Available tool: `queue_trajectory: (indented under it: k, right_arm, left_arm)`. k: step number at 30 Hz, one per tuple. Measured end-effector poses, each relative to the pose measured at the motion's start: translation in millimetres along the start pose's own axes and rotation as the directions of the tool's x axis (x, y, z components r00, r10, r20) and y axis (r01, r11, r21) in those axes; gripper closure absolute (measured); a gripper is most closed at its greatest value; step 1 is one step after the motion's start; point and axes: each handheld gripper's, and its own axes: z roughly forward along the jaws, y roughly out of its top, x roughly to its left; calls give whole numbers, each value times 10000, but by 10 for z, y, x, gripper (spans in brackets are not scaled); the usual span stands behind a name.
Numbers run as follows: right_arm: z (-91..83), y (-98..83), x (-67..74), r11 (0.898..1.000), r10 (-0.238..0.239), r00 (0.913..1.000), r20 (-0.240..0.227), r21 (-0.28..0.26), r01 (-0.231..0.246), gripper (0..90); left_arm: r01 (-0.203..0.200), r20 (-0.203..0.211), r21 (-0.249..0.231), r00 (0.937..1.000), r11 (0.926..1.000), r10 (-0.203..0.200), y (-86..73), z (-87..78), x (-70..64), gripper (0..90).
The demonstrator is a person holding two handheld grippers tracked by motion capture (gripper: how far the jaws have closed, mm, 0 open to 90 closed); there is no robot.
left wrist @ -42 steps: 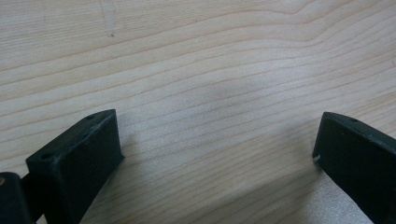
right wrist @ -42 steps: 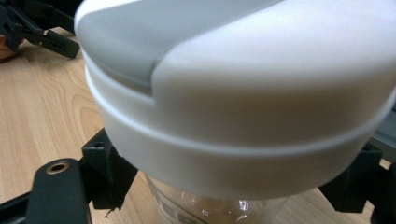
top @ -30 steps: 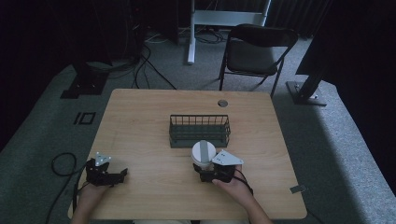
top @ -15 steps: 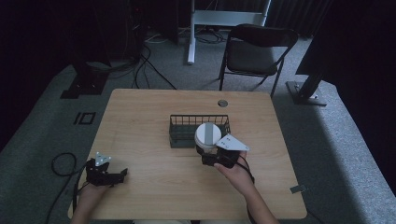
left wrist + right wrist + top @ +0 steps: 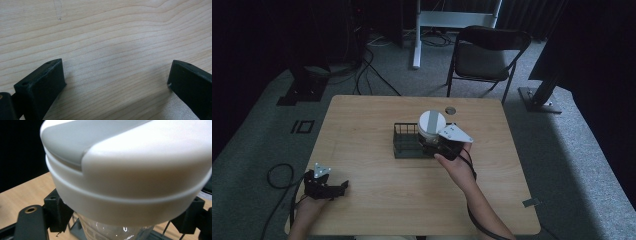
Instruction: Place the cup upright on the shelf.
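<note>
While your right hand [image 5: 458, 167] holds the right gripper [image 5: 438, 145] over the middle of the wooden table [image 5: 362, 130], its two black jaws are clamped on a clear jar [image 5: 110, 230] just below the jar's wide white lid [image 5: 140, 170]. In the right gripper view you can see one jaw pressed to each side of the glass under the lid's rim, and the lid has a grey flat panel across part of its top. From the high view, the jar is upright, lid up, and sits above the right end of the dark wire basket [image 5: 404, 142]; whether its base is inside the basket or only above it cannot be told from here. The grey three-cornered plate of that gripper points to the right of the lid.

Your left gripper [image 5: 339, 187] lies low at the near left part of the table, well apart from the basket and the jar. In the left gripper view its jaws stand wide apart with bare wood grain between them and nothing held.

A small round dark insert [image 5: 450, 110] sits in the tabletop near the far edge, just beyond the lid. Behind the table stands a folding chair [image 5: 484, 55] on grey carpet, with cables trailing on the floor to the left.
</note>
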Motion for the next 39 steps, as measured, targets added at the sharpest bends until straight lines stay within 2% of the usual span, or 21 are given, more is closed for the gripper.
queue_trajectory:
  k: [5, 10, 18, 21, 24, 31, 39]
  right_arm:
    - [169, 71, -14, 9998, 203, 9990, 398, 85, -206, 185]
    - [377, 49, -30, 9969, 513, 9951, 845, 548, -561, 185]
    - [568, -35, -35, 9934, 539, 9913, 1198, 942, -654, 185]
    - [643, -82, -36, 9899, 411, 9891, 1415, 1289, -595, 185]
    - [669, -104, -50, 9873, 593, 9886, 1381, 1383, -786, 185]
    - [730, -166, -81, 9749, 912, 9807, 1728, 1855, -1233, 185]
    - [787, -217, -65, 9679, 832, 9802, 1798, 2196, -1224, 185]
  left_arm:
    - [17, 9, 5, 10000, 10000, -17, 0, -1, -1, 12]
    - [17, 9, 0, 10000, 10000, -17, 0, 0, -1, 12]
    - [19, 7, -4, 10000, 10000, -19, 0, 0, -1, 12]
    - [18, 7, -1, 10000, 10000, -18, 0, 0, -1, 12]
    - [15, 9, 2, 10000, 10000, -15, 0, 0, -1, 12]
    - [14, 10, 2, 10000, 10000, -14, 0, 0, -1, 12]
    - [7, 8, 10, 10000, 10000, -7, 0, -1, 0, 12]
